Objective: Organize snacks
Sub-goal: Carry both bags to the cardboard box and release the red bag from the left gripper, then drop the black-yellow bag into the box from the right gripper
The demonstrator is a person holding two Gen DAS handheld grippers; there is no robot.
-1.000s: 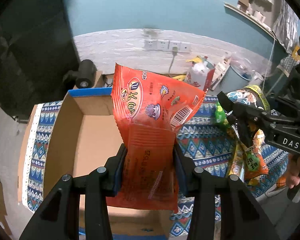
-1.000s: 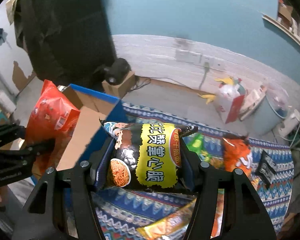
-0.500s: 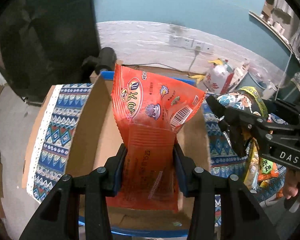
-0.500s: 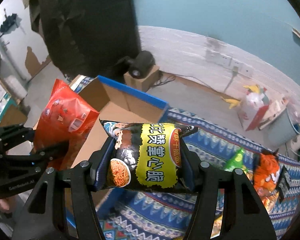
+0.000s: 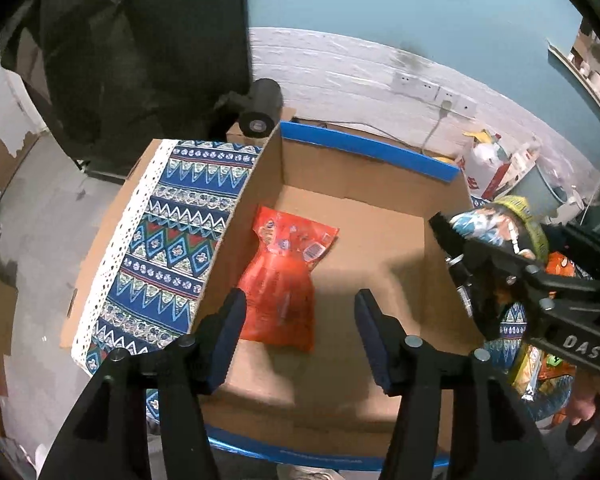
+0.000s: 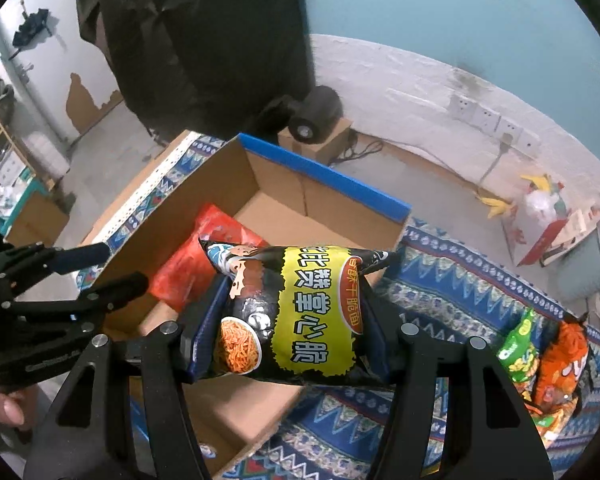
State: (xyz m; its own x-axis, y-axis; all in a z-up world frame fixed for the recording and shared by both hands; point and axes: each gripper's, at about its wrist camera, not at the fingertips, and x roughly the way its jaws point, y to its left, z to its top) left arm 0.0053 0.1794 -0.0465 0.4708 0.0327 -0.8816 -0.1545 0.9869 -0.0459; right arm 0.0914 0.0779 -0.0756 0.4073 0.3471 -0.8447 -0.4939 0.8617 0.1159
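1. The open brown cardboard box with blue-taped rims (image 5: 380, 208) is the landmark. The crinkled red plastic snack bag (image 5: 284, 280) lies flat on the box floor near its left wall. The left gripper (image 5: 300, 332) hangs above the box; its jaws have just been opening and nothing is between them now.
2. The right gripper (image 6: 288, 320) is clamped on the puffy black-and-yellow noodle snack packet (image 6: 296, 308), held over the box's right side.
3. Risk: the two grippers sit close over the box, so lowering the right one could knock the left gripper's frame.
4. Risk: let go too near the right wall, the packet could catch the rim and fall onto the blue patterned cloth (image 6: 460, 280) outside.
5. Risk: the packet seems air-filled, though that is hard to tell from here; a tighter squeeze might burst it or crush the noodles.
6. Other snack bags (image 6: 540, 360) wait on the cloth right of the box.
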